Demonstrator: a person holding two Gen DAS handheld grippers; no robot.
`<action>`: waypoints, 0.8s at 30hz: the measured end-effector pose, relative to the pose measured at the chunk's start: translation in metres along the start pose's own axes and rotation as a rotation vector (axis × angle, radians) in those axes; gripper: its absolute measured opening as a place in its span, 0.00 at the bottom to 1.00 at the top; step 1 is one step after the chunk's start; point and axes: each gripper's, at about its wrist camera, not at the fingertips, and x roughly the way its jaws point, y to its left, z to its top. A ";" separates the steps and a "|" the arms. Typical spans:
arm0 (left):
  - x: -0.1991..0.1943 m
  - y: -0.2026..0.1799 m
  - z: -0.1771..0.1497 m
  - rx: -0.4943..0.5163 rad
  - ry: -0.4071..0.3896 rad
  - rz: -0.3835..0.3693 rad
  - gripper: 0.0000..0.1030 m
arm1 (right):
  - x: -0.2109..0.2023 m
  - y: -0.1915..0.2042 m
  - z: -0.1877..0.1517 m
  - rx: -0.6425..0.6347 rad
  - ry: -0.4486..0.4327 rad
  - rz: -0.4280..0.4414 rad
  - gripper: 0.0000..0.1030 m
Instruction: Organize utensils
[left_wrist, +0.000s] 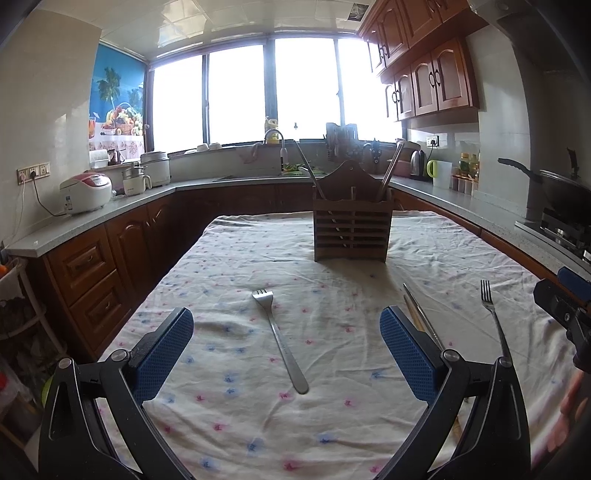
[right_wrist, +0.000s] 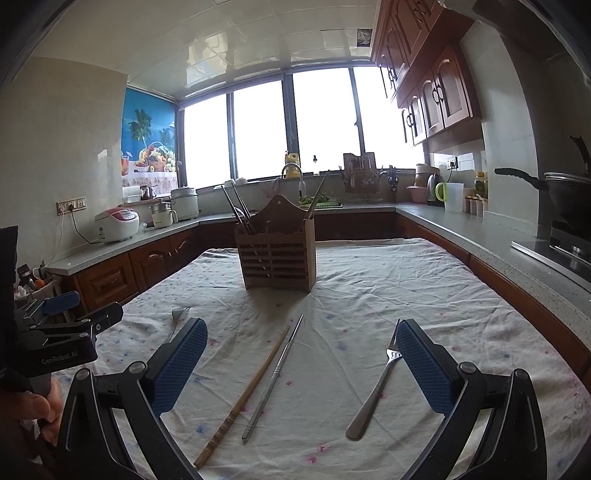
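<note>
**Ana:** Forks first. Left gripper (left_wrist: 286, 345) hangs above the flowered tablecloth (left_wrist: 229, 258), jaws wide apart and empty, and the left fork (left_wrist: 281, 341) lies flat right between its blue pads (left_wrist: 166, 354), tines pointing away toward the wooden utensil holder (left_wrist: 351, 229).

**Ben:** And the right gripper (right_wrist: 302, 363)?

**Ana:** Spread wide too, nothing in it. Between its fingers lie a wooden chopstick (right_wrist: 243, 395) and a metal chopstick (right_wrist: 273, 376), side by side and close, both angled toward the holder. The right fork (right_wrist: 375, 393) sits just inside the right-hand pad (right_wrist: 424, 369), its tines partly hidden behind it.

**Ben:** The holder itself?

**Ana:** Upright at the table's far middle, well beyond both grippers, chopsticks already standing in its compartments. From the right wrist view it sits ahead and a little left of centre.
</note>
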 end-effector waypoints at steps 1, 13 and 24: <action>0.000 0.000 0.000 0.000 -0.001 0.000 1.00 | 0.000 0.000 0.000 0.000 0.000 0.001 1.00; 0.000 -0.003 0.002 0.002 0.001 -0.004 1.00 | -0.001 -0.002 0.003 0.007 -0.003 0.012 1.00; 0.001 -0.003 0.003 0.004 0.009 -0.013 1.00 | -0.001 -0.004 0.004 0.013 -0.001 0.014 1.00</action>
